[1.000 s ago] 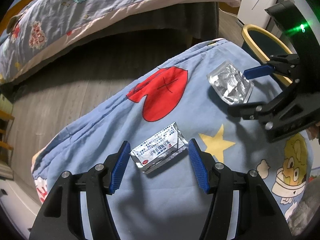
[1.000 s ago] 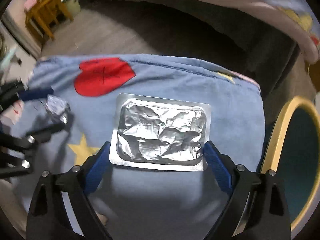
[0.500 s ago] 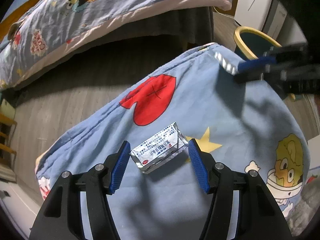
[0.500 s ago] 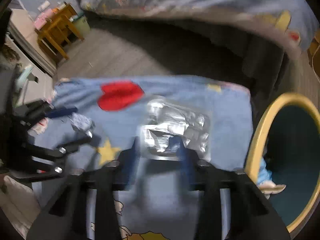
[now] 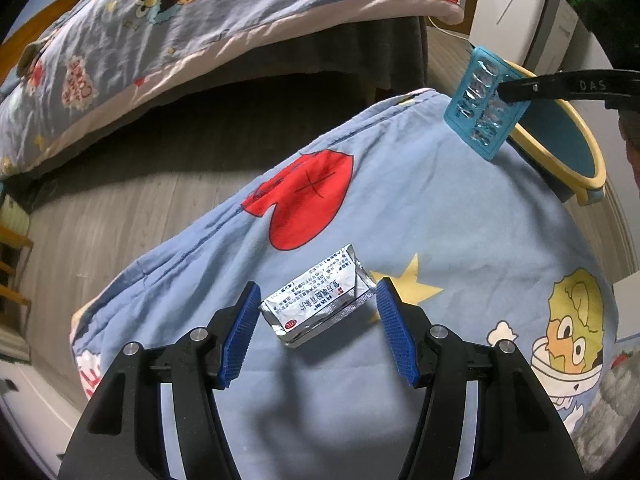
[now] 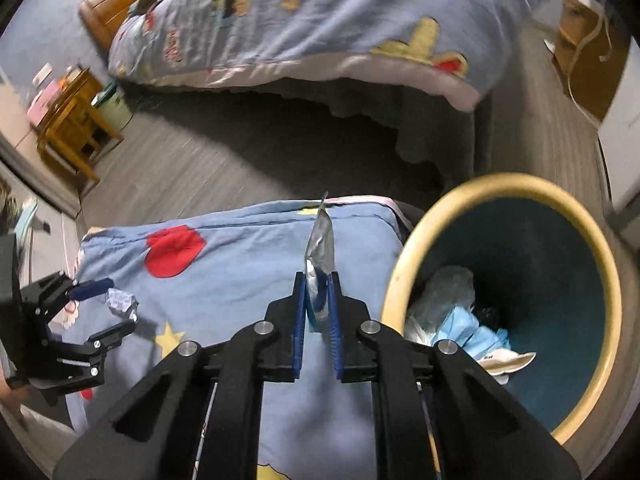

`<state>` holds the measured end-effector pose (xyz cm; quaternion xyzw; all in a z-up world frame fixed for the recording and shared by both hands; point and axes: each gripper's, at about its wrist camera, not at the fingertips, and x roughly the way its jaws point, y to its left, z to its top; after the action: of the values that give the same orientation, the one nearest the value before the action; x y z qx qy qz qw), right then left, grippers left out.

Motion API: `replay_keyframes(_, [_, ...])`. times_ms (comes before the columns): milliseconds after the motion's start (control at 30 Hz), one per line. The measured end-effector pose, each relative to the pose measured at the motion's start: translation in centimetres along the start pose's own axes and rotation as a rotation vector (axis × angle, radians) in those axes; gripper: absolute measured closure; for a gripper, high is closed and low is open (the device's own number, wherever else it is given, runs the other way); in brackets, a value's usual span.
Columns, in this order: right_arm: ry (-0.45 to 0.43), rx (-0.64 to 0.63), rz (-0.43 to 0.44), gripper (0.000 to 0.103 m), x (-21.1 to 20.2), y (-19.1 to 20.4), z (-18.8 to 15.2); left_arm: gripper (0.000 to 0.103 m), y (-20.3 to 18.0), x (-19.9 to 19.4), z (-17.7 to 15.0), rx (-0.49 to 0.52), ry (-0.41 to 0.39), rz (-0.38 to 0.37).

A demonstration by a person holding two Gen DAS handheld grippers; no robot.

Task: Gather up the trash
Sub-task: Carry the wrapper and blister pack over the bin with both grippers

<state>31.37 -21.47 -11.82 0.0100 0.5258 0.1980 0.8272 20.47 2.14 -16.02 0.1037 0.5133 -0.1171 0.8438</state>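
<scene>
Blister pack (image 6: 320, 264) stands on edge between the blue pads of the right gripper (image 6: 317, 322), which has just been closing and now clamps it, foil face to one side. In the left wrist view the pack (image 5: 482, 108) hangs clear of the blanket (image 5: 460, 216), its blue plastic side and its rows of crushed pockets showing, with the bin (image 5: 560, 148) just behind it. From the right gripper, the bin (image 6: 400, 280) lies just to the right, yellow-rimmed, teal inside, with crumpled blue and white trash at the bottom. The left gripper (image 5: 316, 332) is spread, its 2 pads either side of a foil sachet (image 5: 320, 308) without touching it; the sachet lies flat on the blanket, printed side up. The right wrist view shows that gripper (image 6: 106, 306) off to the left, straddling the sachet (image 6: 122, 302).
</scene>
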Motion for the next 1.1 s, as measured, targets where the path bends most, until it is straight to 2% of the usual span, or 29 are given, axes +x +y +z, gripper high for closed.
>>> replay_keyframes(133, [-0.006, 0.023, 0.037, 0.093, -0.2, -0.3, 0.0, 0.042, -0.3, 0.0, 0.1, 0.006, 0.000, -0.001])
replay_keyframes(233, [-0.011, -0.003, 0.030, 0.093, -1.0, 0.0, 0.1, 0.042, -0.7, -0.4, 0.6, 0.009, -0.014, -0.009])
replay_keyframes(500, [-0.070, -0.031, 0.034, 0.093, -6.6, -0.3, 1.1, 0.042, -3.7, -3.1, 3.2, 0.027, -0.095, -0.009])
replay_keyframes(700, [-0.157, 0.008, -0.008, 0.093, -10.7, -3.3, 1.5, 0.042, -7.4, -4.4, 5.6, 0.068, -0.148, -0.023])
replay_keyframes(933, [-0.160, 0.096, -0.056, 0.093, -11.8, -7.6, 0.8, 0.042, -13.2, -4.1, 8.5, 0.146, -0.169, -0.047])
replay_keyframes(1100, [-0.142, 0.211, -0.081, 0.093, -11.8, -11.8, -0.4, 0.042, -17.6, -4.1, 10.5, 0.198, -0.185, -0.078])
